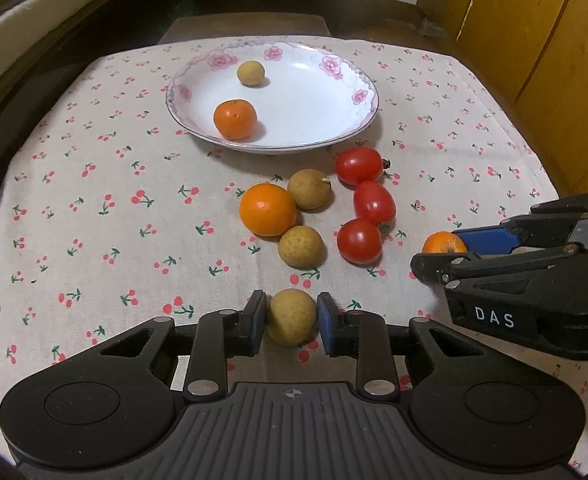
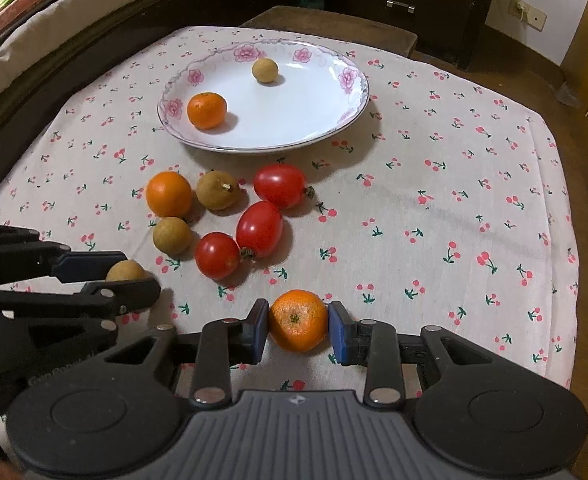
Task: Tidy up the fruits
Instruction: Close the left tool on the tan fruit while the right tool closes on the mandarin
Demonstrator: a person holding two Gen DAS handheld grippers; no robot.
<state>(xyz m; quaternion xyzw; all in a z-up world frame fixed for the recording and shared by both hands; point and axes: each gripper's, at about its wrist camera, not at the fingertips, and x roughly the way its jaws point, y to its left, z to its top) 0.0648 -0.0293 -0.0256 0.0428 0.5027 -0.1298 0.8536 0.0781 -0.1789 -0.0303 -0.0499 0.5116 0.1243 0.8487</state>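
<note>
My left claw (image 1: 292, 318) grips a round tan longan (image 1: 292, 316); my right claw (image 2: 298, 322) clamps a small orange mandarin (image 2: 299, 320). At twelve o'clock, the white floral-rimmed plate (image 1: 314, 128) holds two fruits. Seven more wait on the cherry-print cloth (image 1: 94, 200), so I judge the sorting is barely begun.

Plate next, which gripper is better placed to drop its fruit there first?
Left, marginally. The left gripper holds a longan, with the plate almost straight ahead. The right gripper, holding a mandarin, sees it ahead and leftward.
</note>
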